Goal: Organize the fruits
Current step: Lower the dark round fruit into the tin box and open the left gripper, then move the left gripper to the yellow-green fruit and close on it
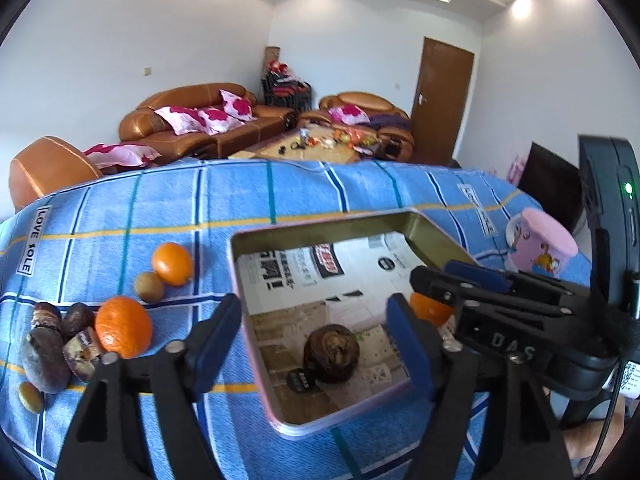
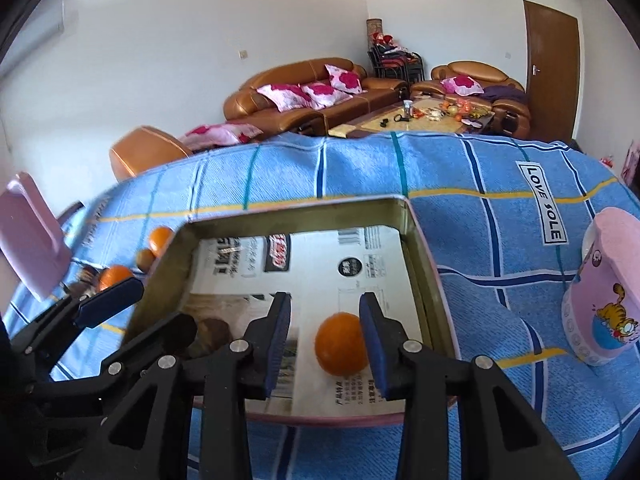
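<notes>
A shallow metal tin (image 1: 320,222) (image 2: 424,264) lined with printed paper lies on the blue checked cloth. Inside lie a brown fruit (image 1: 331,352) (image 2: 214,334) and an orange (image 2: 342,344), partly hidden in the left wrist view (image 1: 428,308). My left gripper (image 1: 316,344) is open above the tin around the brown fruit, holding nothing. My right gripper (image 2: 324,344) is open over the tin; the orange lies between its fingers, close to the right pad. It shows in the left wrist view (image 1: 452,278). Left of the tin lie two oranges (image 1: 173,263) (image 1: 124,326), a small brownish fruit (image 1: 149,287) and dark fruits (image 1: 46,354).
A pink cartoon cup (image 1: 540,244) (image 2: 604,292) stands right of the tin. A pink lid-like object (image 2: 30,236) shows at the left. Sofas (image 1: 200,120), a cluttered coffee table (image 1: 316,146) and a brown door (image 1: 440,100) lie behind the table.
</notes>
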`<state>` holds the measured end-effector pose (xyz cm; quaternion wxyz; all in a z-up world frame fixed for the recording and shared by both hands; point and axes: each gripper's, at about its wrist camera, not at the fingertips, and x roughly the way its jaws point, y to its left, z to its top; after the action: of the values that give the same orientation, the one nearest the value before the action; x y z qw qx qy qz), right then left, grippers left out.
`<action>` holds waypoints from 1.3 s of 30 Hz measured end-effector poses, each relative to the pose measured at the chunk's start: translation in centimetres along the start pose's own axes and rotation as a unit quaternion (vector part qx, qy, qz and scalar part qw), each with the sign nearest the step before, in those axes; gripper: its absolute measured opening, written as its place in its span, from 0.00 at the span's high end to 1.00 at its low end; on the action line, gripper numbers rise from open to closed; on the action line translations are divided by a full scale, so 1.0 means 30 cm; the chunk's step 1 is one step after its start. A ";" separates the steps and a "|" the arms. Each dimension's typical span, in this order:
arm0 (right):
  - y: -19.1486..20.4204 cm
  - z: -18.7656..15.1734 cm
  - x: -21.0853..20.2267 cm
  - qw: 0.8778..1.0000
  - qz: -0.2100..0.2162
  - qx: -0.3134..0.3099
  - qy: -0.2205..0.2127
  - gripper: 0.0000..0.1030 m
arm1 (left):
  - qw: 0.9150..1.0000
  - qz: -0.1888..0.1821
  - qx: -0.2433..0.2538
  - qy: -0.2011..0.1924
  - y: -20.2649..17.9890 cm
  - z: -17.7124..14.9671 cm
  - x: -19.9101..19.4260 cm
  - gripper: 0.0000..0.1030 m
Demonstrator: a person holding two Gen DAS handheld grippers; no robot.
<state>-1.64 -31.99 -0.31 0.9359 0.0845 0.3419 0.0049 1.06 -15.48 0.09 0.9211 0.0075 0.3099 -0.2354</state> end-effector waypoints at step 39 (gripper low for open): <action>0.145 -0.063 -0.156 0.985 -0.094 -0.005 -0.145 0.32 | 0.991 0.129 0.022 -0.029 0.294 -0.079 -0.181 0.00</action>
<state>-6.23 -27.73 1.95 0.9723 0.0472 0.2089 -0.0938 -0.20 -4.92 0.14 0.9521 0.0605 0.2742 -0.1214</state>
